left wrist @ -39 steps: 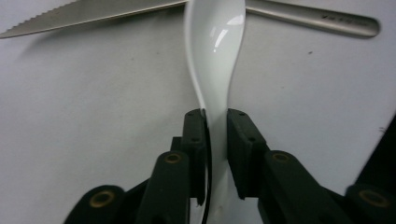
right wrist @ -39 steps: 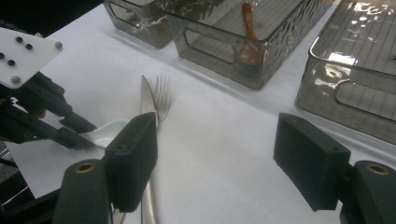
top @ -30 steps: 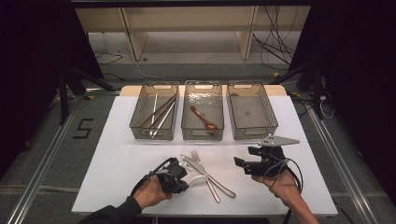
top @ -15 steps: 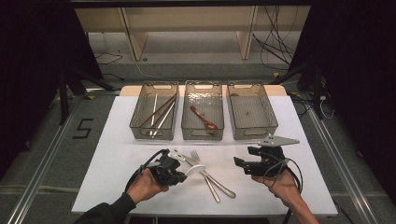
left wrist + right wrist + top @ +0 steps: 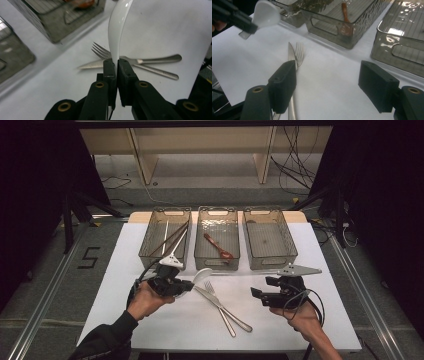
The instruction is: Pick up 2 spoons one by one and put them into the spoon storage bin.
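Note:
My left gripper (image 5: 189, 285) is shut on the handle of a white spoon (image 5: 202, 275) and holds it above the white table, left of centre. In the left gripper view the spoon (image 5: 117, 32) rises curved from the closed jaws of that gripper (image 5: 117, 63). Below it a steel fork (image 5: 226, 322) and knife (image 5: 239, 322) lie crossed on the table. My right gripper (image 5: 257, 294) hovers open at the right with nothing between its jaws. The right gripper view shows that gripper (image 5: 329, 85) facing the spoon (image 5: 265, 13), the knife (image 5: 291, 53) and the fork (image 5: 299, 51).
Three clear bins stand in a row at the table's far side. The left bin (image 5: 150, 251) holds chopsticks (image 5: 169, 239), the middle bin (image 5: 216, 263) holds a brown spoon (image 5: 218, 246), and the right bin (image 5: 270, 262) has nothing in it.
My left gripper has risen and moved forward and right, lifting the white spoon off the table towards the bins. The right gripper has stayed where it was.

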`<action>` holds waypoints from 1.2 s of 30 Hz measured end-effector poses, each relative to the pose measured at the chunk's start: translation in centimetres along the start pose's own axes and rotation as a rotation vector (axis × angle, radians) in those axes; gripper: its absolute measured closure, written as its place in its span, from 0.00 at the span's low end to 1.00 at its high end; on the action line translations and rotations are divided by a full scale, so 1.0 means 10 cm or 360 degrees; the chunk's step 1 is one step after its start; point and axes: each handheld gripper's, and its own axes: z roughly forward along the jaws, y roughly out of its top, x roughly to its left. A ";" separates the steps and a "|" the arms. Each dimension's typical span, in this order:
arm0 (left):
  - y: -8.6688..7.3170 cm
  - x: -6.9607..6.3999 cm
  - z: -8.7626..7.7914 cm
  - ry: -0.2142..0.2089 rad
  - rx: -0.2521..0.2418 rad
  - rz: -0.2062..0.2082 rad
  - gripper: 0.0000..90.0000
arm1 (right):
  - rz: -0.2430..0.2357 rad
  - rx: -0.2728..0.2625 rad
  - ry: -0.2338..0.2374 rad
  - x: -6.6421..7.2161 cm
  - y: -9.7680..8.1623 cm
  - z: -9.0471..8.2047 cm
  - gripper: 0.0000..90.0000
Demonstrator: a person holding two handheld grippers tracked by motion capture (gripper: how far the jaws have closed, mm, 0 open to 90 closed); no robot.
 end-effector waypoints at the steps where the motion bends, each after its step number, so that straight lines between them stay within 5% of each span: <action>1: 0.03 0.02 -0.01 0.0002 -0.0016 -0.0009 0.95 | 0.0002 0.0001 0.0001 0.00 0.00 0.00 0.35; 19: 0.67 0.37 0.20 0.0086 -0.0195 -0.0115 0.95 | -0.0003 -0.0013 0.0011 0.00 0.00 -0.01 0.35; 36: 1.01 0.64 0.46 0.0137 -0.0303 -0.0239 0.95 | -0.0002 -0.0017 0.0035 0.01 0.01 0.00 0.35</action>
